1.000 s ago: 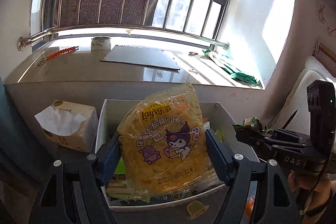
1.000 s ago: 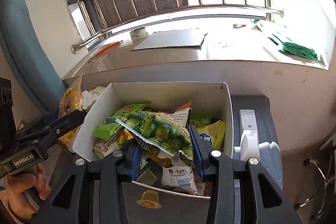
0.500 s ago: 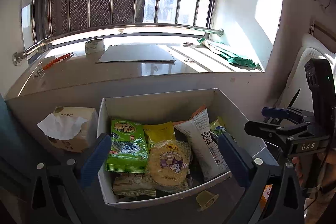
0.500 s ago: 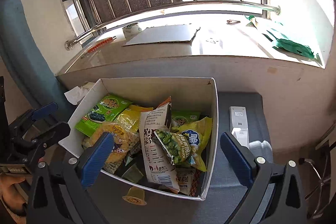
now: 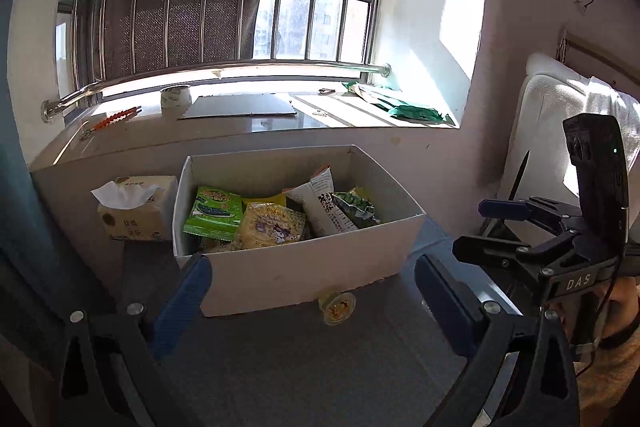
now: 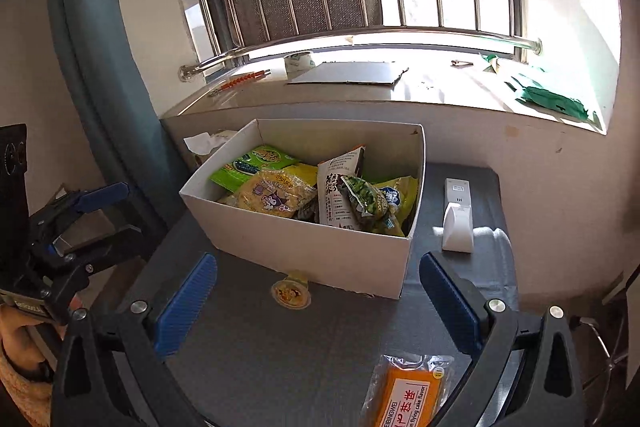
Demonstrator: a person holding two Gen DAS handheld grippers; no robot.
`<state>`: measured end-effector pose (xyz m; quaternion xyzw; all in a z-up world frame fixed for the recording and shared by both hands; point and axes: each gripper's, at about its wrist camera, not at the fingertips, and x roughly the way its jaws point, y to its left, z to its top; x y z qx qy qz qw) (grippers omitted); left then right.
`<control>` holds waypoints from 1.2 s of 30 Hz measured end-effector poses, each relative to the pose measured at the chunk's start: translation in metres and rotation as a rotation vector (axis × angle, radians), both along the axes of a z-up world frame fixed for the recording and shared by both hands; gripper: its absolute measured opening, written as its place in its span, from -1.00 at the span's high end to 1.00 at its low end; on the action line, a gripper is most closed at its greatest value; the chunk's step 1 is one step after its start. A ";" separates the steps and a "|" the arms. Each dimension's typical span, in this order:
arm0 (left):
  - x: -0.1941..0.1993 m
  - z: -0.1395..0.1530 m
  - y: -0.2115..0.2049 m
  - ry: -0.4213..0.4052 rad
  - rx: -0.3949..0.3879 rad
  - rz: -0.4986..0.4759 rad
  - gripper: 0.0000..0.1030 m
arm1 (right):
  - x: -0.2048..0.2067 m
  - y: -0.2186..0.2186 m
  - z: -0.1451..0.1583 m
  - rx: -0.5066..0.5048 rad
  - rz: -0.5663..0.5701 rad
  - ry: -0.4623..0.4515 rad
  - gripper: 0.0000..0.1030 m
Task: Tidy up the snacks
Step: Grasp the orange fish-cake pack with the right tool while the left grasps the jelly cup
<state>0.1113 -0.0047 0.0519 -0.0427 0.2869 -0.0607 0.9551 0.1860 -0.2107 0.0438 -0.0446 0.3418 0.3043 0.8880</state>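
A white cardboard box (image 5: 304,271) (image 6: 320,251) stands on the grey table and holds several snack packs. Among them are a yellow Lay's bag (image 5: 272,227) (image 6: 276,193), a green pack (image 5: 214,213) (image 6: 256,161) and a pea pack (image 6: 366,199). A small jelly cup (image 5: 337,303) (image 6: 291,293) lies in front of the box. An orange cake bar (image 6: 408,395) lies near the table's front. My left gripper (image 5: 312,303) is open and empty, back from the box. My right gripper (image 6: 316,307) is open and empty too.
A tissue pack (image 5: 134,207) stands left of the box. A white remote (image 6: 457,213) lies right of it. The window ledge behind holds a tape roll (image 5: 175,99), a grey board (image 5: 240,105) and green bags (image 5: 412,112). A white bed headboard (image 5: 556,123) is at right.
Both grippers opened and dropped their packs into the box: the left the yellow Lay's bag, the right the pea pack. Both then pulled back from the box.
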 end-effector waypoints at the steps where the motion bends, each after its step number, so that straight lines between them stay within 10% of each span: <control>1: -0.011 -0.004 -0.003 0.002 0.001 0.007 -1.00 | -0.008 -0.002 -0.003 -0.019 0.003 -0.003 -1.00; 17: -0.105 -0.094 -0.005 0.115 -0.135 0.083 -1.00 | -0.103 -0.059 -0.116 -0.069 -0.141 0.186 -1.00; 36: -0.088 -0.121 -0.028 0.202 -0.109 0.018 -1.00 | -0.030 -0.061 -0.149 -0.229 -0.213 0.232 -0.93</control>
